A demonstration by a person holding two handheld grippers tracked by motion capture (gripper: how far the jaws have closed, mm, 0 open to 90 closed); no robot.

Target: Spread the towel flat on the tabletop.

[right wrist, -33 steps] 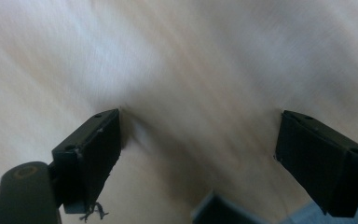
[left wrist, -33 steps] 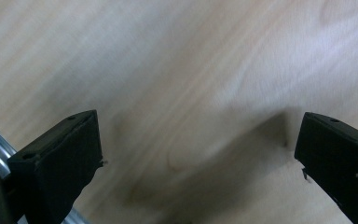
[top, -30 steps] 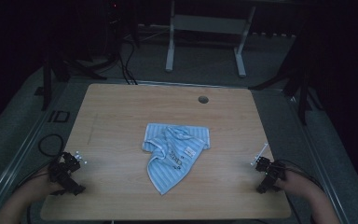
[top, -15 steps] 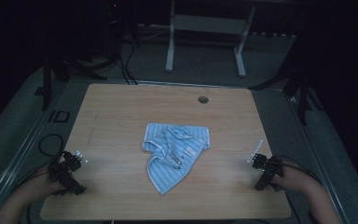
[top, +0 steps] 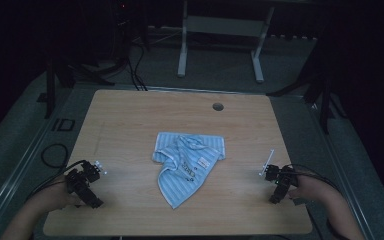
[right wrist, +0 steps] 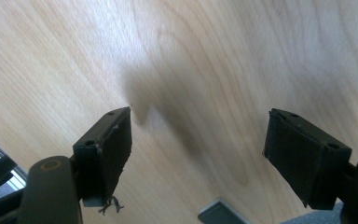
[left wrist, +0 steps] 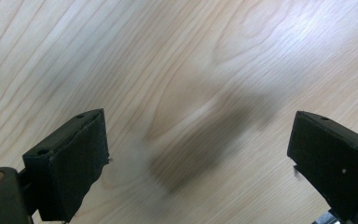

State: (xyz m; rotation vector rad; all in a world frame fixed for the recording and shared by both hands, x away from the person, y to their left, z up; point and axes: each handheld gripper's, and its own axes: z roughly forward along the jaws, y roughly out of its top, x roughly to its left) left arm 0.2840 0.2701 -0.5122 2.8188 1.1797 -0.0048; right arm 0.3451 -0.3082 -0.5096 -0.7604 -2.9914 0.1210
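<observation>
A light blue striped cloth (top: 190, 162) lies crumpled in the middle of the wooden table (top: 130, 125). My left gripper (top: 86, 176) hovers near the front left corner, well left of the cloth. In the left gripper view its jaws (left wrist: 198, 158) stand wide apart over bare wood. My right gripper (top: 278, 179) is near the front right, well right of the cloth. Its jaws (right wrist: 198, 149) have just been closing a little, are still open, and have nothing between them.
A round cable hole (top: 218, 106) sits near the table's far edge. Beyond the table stand the white legs of a frame (top: 182, 45) on a dark floor. A black cable loop (top: 55, 152) lies left of the table.
Both hands have drifted slightly inward toward the cloth, the left one rising a little. The cloth has not moved.
</observation>
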